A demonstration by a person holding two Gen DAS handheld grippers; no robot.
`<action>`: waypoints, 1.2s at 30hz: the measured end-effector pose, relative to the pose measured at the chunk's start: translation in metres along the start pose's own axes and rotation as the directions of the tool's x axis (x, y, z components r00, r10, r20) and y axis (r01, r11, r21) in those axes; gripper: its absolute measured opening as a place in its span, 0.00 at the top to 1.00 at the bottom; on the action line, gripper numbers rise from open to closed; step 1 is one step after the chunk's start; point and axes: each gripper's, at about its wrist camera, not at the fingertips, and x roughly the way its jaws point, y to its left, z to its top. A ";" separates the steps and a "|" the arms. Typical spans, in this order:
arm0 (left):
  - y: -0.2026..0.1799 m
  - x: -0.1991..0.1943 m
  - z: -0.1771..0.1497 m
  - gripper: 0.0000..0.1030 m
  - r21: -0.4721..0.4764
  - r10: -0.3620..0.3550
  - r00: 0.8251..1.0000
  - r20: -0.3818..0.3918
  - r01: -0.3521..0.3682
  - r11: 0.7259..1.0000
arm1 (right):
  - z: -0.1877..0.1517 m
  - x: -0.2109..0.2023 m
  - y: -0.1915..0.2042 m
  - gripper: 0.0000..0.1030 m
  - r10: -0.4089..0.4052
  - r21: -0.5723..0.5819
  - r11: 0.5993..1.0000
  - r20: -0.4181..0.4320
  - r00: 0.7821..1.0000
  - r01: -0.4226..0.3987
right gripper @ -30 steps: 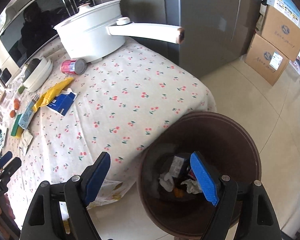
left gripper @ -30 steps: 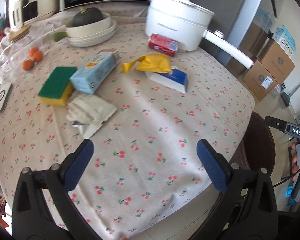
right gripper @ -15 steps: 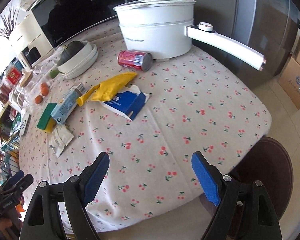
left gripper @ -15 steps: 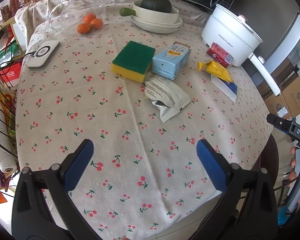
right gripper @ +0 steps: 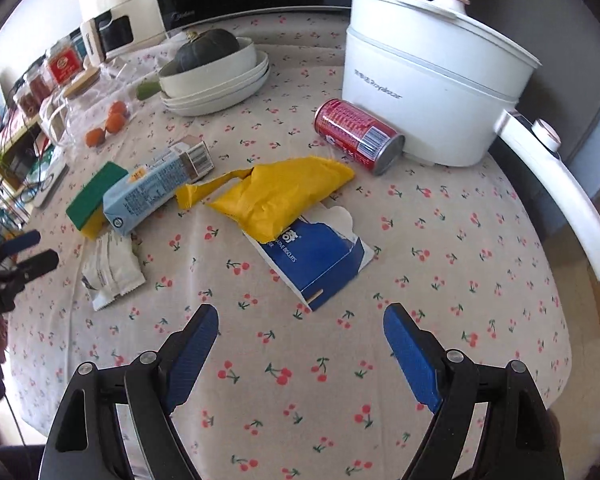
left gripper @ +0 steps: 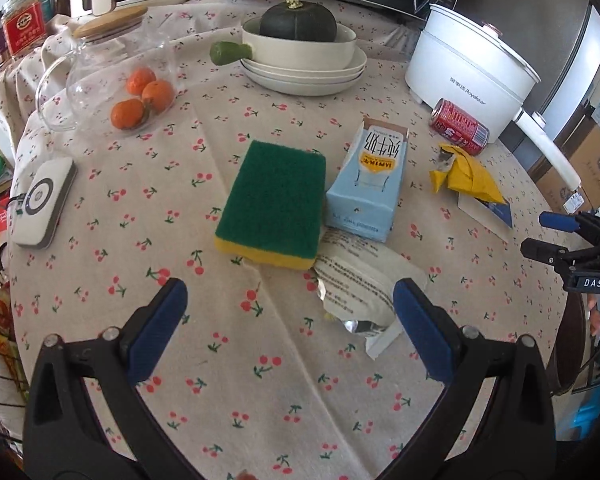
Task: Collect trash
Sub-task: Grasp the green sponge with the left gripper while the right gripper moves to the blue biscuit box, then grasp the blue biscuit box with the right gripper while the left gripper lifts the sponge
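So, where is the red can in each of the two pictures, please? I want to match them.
Left wrist view: the red can lies on its side at upper right, touching the white pot.
Right wrist view: the red can lies upper centre, against the pot's left base.
Shared landmark: the yellow wrapper, just nearer the camera than the can.

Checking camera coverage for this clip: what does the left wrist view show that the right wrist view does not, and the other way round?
Only the left wrist view shows the left gripper head-on, jaws open and empty. Only the right wrist view shows the right gripper the same way, plus the blue biscuit box unobstructed. Both show the sponge, milk carton, white wrapper, yellow bag and red can.
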 end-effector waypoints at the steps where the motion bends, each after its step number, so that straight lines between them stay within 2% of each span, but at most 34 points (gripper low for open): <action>1: 0.001 0.005 0.002 0.01 0.013 0.008 1.000 -0.001 -0.008 1.000 | 0.002 0.008 0.000 0.16 -0.004 -0.024 1.000 -0.008 1.000 0.003; 6: 0.003 0.025 0.010 0.01 0.071 0.051 0.999 0.018 -0.053 0.996 | 0.010 0.040 -0.013 0.16 0.010 -0.051 0.999 -0.015 1.000 -0.010; 12: 0.009 0.039 0.016 0.01 0.076 0.046 0.998 0.041 -0.049 0.996 | 0.014 0.055 -0.025 0.16 0.081 -0.039 0.996 0.022 0.996 -0.080; 13: 0.011 0.041 0.017 0.03 0.065 0.033 0.999 0.043 -0.036 0.997 | 0.015 0.056 -0.026 0.17 0.086 -0.043 0.996 0.030 0.996 -0.084; 14: 0.013 0.041 0.017 0.09 0.050 0.015 0.999 0.042 -0.017 0.999 | 0.015 0.055 -0.025 0.18 0.089 -0.047 0.995 0.038 0.995 -0.087; 15: 0.015 0.042 0.017 0.21 0.033 -0.011 0.999 0.038 0.010 0.999 | 0.015 0.054 -0.024 0.24 0.097 -0.050 0.994 0.048 0.994 -0.095; 17: 0.017 0.039 0.015 0.38 0.006 -0.049 0.998 0.036 0.049 0.999 | 0.015 0.049 -0.024 0.40 0.129 -0.043 0.991 0.057 0.990 -0.127; 18: 0.017 0.036 0.014 0.38 -0.003 -0.059 0.997 0.040 0.059 0.998 | 0.015 0.047 -0.024 0.49 0.143 -0.034 0.989 0.050 0.989 -0.141; 20: 0.016 0.026 0.010 0.39 -0.021 -0.062 0.997 0.056 0.063 0.998 | 0.011 0.039 -0.025 0.53 0.163 -0.007 0.987 0.033 0.986 -0.162; 21: 0.016 0.020 0.008 0.39 -0.036 -0.060 0.996 0.059 0.062 0.997 | 0.007 0.034 -0.025 0.79 0.165 0.000 0.986 0.027 0.986 -0.165; 22: 0.016 0.015 0.006 0.40 -0.049 -0.063 0.996 0.059 0.066 0.997 | 0.002 0.029 -0.027 0.91 0.168 0.016 0.986 0.017 0.986 -0.168; 24: 0.013 0.002 0.000 0.40 -0.058 -0.064 0.996 0.070 0.068 0.996 | -0.009 0.016 -0.028 0.90 0.174 0.044 0.984 0.016 0.985 -0.175; 27: 0.006 -0.018 -0.010 0.40 -0.059 -0.061 0.995 0.078 0.066 0.996 | -0.028 -0.002 -0.024 0.90 0.142 0.034 0.989 0.003 0.990 -0.142; 29: 0.001 -0.028 -0.016 0.40 -0.070 -0.052 0.996 0.067 0.056 0.996 | -0.037 -0.011 -0.022 0.90 0.120 0.054 0.991 -0.007 0.993 -0.119; 30: -0.002 -0.034 -0.020 0.40 -0.070 -0.048 0.997 0.066 0.052 0.996 | -0.040 -0.015 -0.023 0.82 0.124 0.084 0.989 -0.009 0.992 -0.123; 31: -0.005 -0.038 -0.023 0.40 -0.067 -0.045 0.997 0.068 0.050 0.997 | -0.042 -0.018 -0.024 0.58 0.134 0.118 0.984 -0.007 0.991 -0.132; 32: -0.008 -0.041 -0.026 0.40 -0.061 -0.042 0.997 0.070 0.047 0.997 | -0.043 -0.021 -0.024 0.38 0.134 0.148 0.980 0.003 0.991 -0.133; 33: -0.010 -0.043 -0.028 0.40 -0.054 -0.040 0.997 0.071 0.044 0.998 | -0.045 -0.026 -0.023 0.11 0.119 0.166 0.979 0.031 0.992 -0.122; 36: -0.012 -0.046 -0.035 0.40 -0.029 -0.031 0.998 0.062 0.033 0.999 | -0.039 -0.027 -0.010 0.10 0.084 0.158 0.983 0.053 0.995 -0.092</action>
